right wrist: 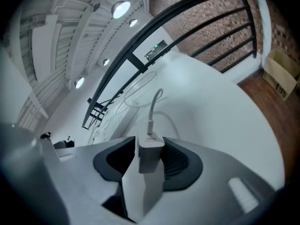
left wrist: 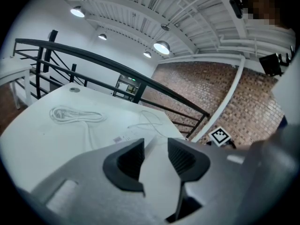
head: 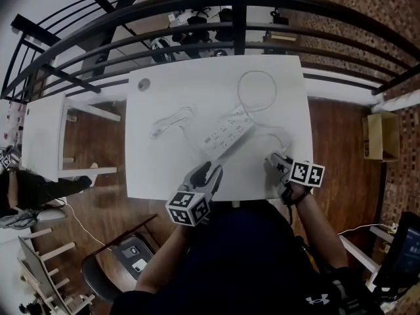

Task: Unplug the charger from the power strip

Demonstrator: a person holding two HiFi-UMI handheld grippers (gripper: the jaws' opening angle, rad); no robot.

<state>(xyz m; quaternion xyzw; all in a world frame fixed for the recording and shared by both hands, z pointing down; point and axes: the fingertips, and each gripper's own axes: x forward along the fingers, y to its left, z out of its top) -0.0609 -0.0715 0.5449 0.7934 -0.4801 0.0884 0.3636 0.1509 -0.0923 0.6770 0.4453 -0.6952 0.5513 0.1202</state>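
Charger (right wrist: pixel 150 153) unplugged, lying apart from the power strip (head: pixel 228 134).
It sits loosely between the right gripper's (right wrist: pixel 150 144) parted jaws; the left gripper (left wrist: pixel 155 146) is open and empty.

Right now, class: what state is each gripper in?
Left gripper: open, empty.
Right gripper: open, white charger between its jaws, apparently not gripped.

table (head: pixel 164 172): white, rectangular
power strip (head: pixel 228 134): white, right of centre, lies diagonally
coiled cable (head: pixel 172 121): white, left of centre
round grey cap (head: pixel 144 83): far left corner
charger (right wrist: pixel 151 149): white, near edge, right side
charger cable (head: pixel 257 84): loops toward far edge
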